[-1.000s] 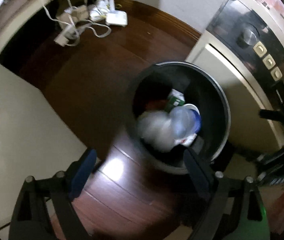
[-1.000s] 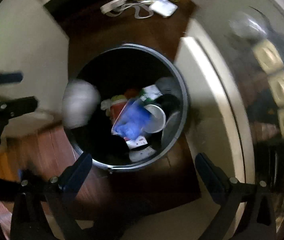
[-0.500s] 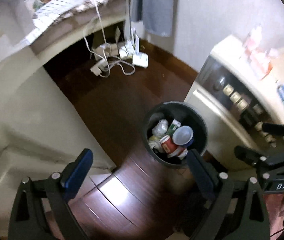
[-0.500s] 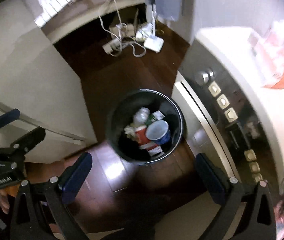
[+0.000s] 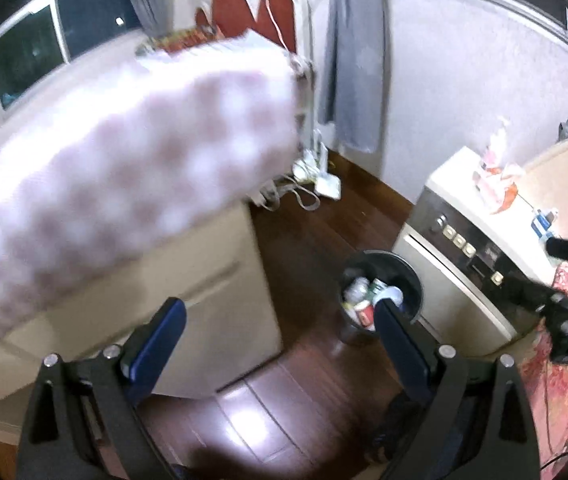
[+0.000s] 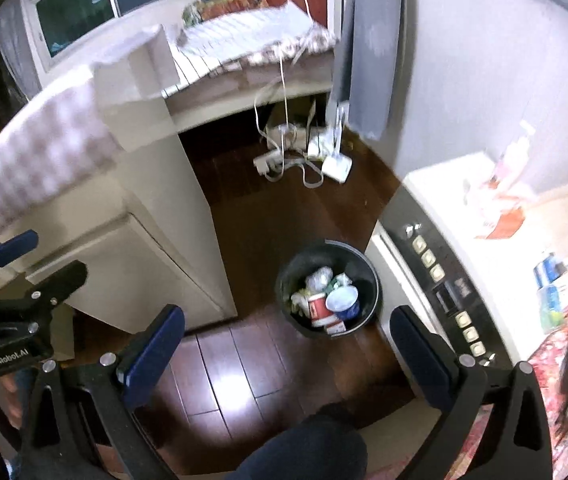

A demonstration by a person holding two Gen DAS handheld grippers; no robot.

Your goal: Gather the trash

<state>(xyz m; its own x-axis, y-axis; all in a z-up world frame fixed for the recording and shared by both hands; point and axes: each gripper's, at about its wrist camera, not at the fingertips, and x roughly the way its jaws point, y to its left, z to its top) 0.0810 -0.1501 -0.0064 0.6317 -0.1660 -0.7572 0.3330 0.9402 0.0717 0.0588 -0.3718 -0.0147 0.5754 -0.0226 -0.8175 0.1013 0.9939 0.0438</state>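
The round black bin (image 6: 328, 288) stands upright on the dark plank floor (image 6: 244, 376), beside a cream cabinet (image 6: 156, 256) — cups and crumpled wrappers inside. The left claw (image 5: 280, 344) and right claw (image 6: 285, 344) both gape, empty. Only the left view catches a blurred checkered cloth (image 5: 124, 184) close up.

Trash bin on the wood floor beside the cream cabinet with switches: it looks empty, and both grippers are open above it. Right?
Not quite. The trash bin is not empty: the right wrist view shows a red cup, a white tub and wrappers inside. The rest holds: left gripper and right gripper are open.
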